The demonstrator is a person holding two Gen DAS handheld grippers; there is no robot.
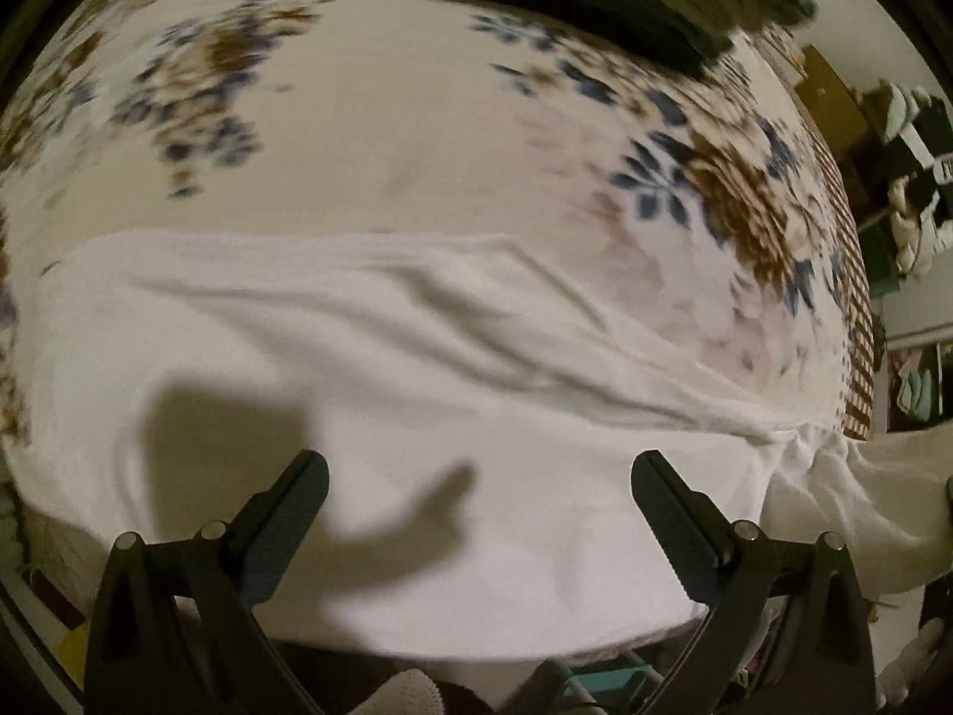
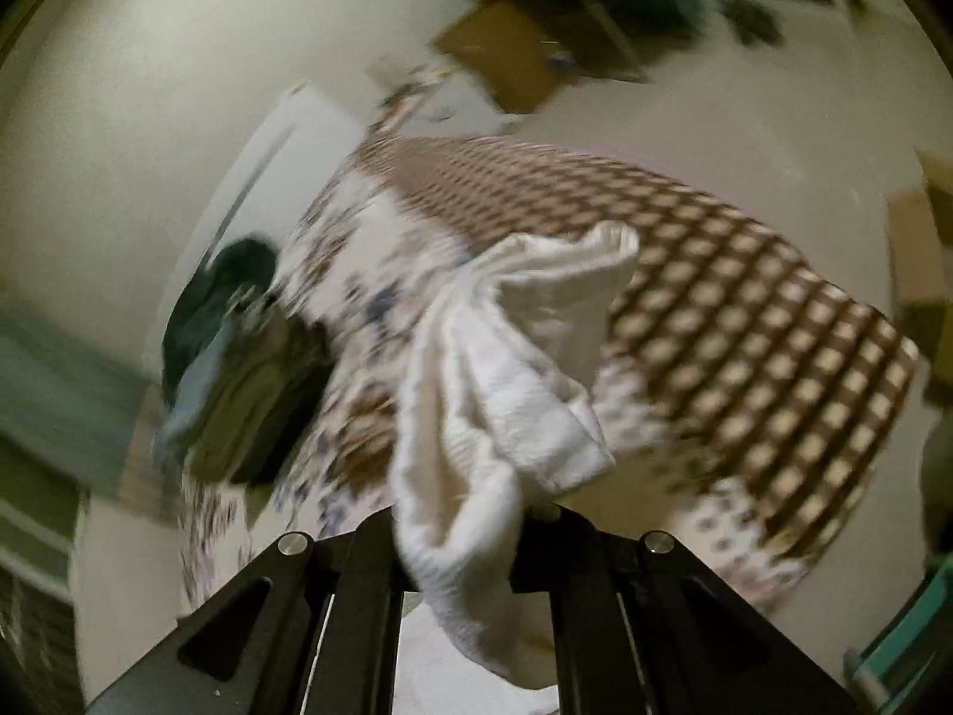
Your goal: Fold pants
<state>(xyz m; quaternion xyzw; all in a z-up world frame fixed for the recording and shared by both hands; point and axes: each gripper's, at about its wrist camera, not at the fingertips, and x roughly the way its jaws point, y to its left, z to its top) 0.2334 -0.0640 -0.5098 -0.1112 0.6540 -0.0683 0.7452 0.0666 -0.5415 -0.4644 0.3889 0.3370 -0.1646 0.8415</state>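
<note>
The white pants [image 1: 387, 357] lie spread across a floral bedspread [image 1: 369, 137] in the left wrist view, wrinkled, with one end rising off to the right. My left gripper [image 1: 479, 476] is open and empty just above the near part of the pants. My right gripper [image 2: 458, 512] is shut on a bunched end of the white pants [image 2: 506, 369] and holds it up above the bed. Its fingertips are hidden by the cloth. Both views are blurred.
A stack of dark folded clothes [image 1: 625, 0] sits at the far side of the bed; it also shows in the right wrist view [image 2: 238, 369]. The bedspread has a brown checked border [image 2: 715, 298]. Clutter and a brown box [image 2: 506, 53] lie on the floor beyond.
</note>
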